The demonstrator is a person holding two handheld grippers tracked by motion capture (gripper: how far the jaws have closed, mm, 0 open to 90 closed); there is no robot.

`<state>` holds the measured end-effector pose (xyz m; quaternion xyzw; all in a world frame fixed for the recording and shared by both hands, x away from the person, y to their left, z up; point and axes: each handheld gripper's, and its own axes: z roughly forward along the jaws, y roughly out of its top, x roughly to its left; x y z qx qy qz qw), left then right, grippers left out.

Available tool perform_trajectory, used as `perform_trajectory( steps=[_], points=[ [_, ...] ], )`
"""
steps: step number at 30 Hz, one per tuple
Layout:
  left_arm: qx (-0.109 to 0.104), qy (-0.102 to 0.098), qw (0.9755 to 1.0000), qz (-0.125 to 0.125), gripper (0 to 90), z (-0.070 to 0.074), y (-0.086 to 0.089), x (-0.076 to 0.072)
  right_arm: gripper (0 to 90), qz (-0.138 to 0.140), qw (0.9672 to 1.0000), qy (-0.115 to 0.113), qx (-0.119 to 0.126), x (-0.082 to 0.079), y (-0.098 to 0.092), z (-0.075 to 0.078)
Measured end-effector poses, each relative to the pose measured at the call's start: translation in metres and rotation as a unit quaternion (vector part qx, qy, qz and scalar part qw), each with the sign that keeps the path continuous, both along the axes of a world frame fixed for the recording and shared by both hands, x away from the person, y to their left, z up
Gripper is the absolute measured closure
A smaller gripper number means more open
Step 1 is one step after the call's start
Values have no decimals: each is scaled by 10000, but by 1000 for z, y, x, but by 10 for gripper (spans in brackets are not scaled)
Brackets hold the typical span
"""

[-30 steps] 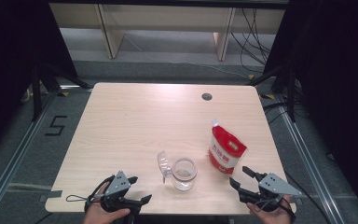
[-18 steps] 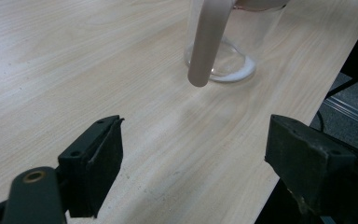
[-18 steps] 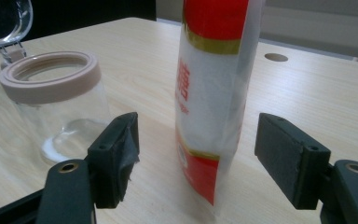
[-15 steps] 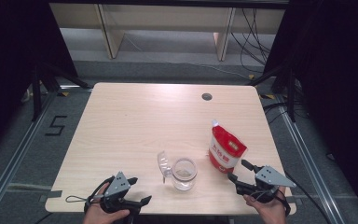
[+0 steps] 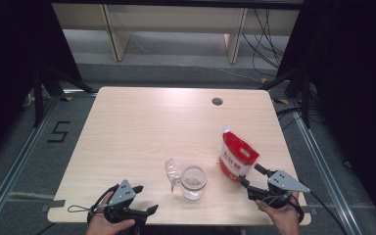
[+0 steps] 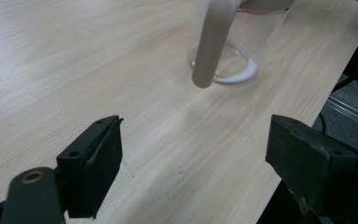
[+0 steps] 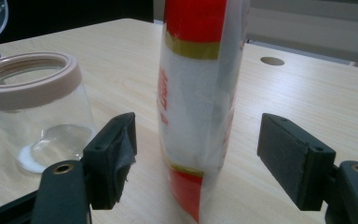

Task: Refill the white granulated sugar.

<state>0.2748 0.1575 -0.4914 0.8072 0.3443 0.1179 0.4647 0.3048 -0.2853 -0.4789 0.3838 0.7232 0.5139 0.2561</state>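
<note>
At table's near right, right hand-held gripper (image 5: pixel 252 178) just opened wide, bracketing red-white pouch (image 5: pixel 237 156) unpressed; label unreadable.

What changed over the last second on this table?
The right tongs moved in toward the red-and-white bag and their jaws have just been opening; the bag now stands between them, not yet gripped. The left tongs, the bag and the clear jar stayed put.
</note>
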Motion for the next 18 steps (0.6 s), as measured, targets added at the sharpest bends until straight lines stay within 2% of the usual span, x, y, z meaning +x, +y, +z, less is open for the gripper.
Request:
perform_trajectory(
  steps=[1,3,4,6,7,11,12,13,14,15,16,17,18],
  points=[
    [17,13,10000,1,182,0,0,0,287,64,9999,-120,-86,2,-2,0],
    [82,-4,10000,1,182,1,0,0,274,15,10000,-47,-4,2,0,0],
    [-14,9,10000,-3,182,1,-1,-1,274,38,9999,-121,-47,4,0,-1],
    [-65,0,10000,-11,182,1,-1,-1,273,51,9999,-87,-87,5,-1,-1],
    [-60,8,10000,-5,182,0,-1,-1,273,-10,10000,-46,-15,5,1,-2],
    [25,7,10000,-27,182,0,1,-2,273,80,9999,-119,-32,8,1,-2],
    [-84,-25,10000,-4,182,-1,0,-2,273,39,9999,-151,-72,8,1,-2],
    [-18,-21,10000,-42,182,1,0,-2,273,35,9997,-209,-130,8,1,-2],
    [-49,9,10000,-14,182,1,-1,-3,273,86,9998,-122,-136,9,2,-2],
    [-8,8,10000,-28,182,1,-1,-3,273,69,9998,-128,-105,10,3,-3],
    [-48,-56,10000,2,182,0,-1,-3,273,15,10000,-21,-52,8,5,-4],
    [65,-98,9999,-102,182,0,0,-1,273,102,9997,-150,-146,12,4,-5],
    [-33,-92,9999,-101,182,-1,0,-1,272,65,9998,-121,-119,12,4,-5]
  ],
)
